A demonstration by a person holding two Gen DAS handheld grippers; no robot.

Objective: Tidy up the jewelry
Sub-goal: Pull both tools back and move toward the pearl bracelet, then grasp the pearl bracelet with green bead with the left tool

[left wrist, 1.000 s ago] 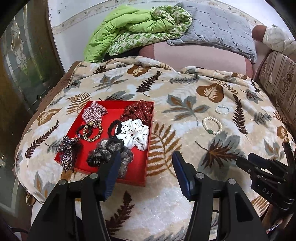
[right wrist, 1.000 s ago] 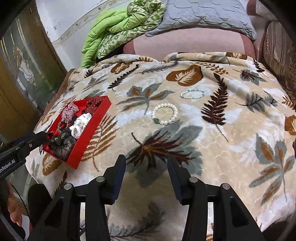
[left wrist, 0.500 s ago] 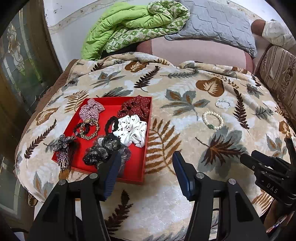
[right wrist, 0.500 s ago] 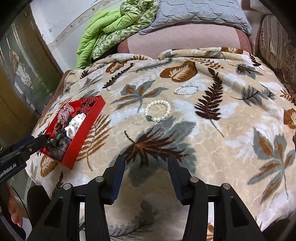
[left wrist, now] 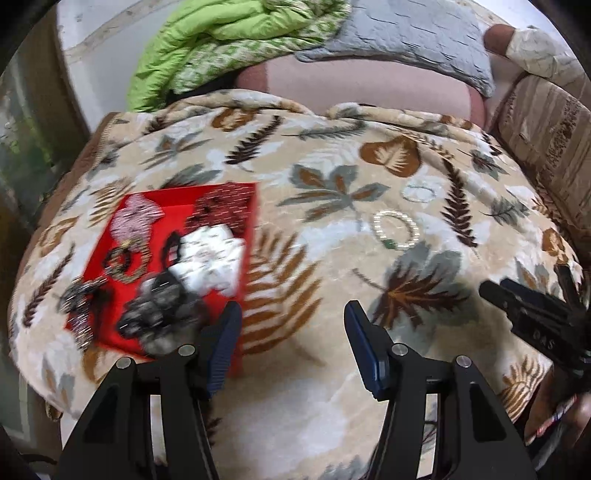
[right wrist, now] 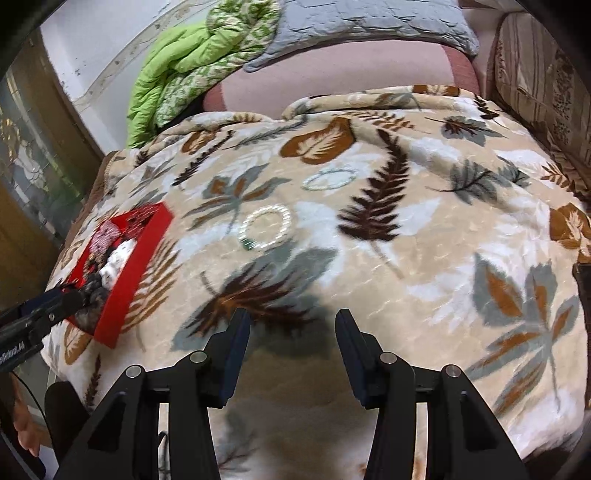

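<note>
A red tray holds several scrunchies, a beaded ring and a dark brooch on the leaf-patterned blanket. To its right lie a pearl bracelet with a green bead and a thinner pearl bracelet beyond it. My left gripper is open above the blanket just right of the tray's near corner. Also open and holding nothing, my right gripper hovers over a dark leaf print, short of the bead bracelet. Both views are motion-blurred.
A green quilt and a grey pillow lie at the far end on a pink sheet. A patterned sofa arm borders the right side. Glass doors stand at the left. The blanket drops away at its near edge.
Both grippers have moved forward over the blanket and slightly lower; the tray and bracelets appear larger and closer. Jaw gaps are unchanged.
</note>
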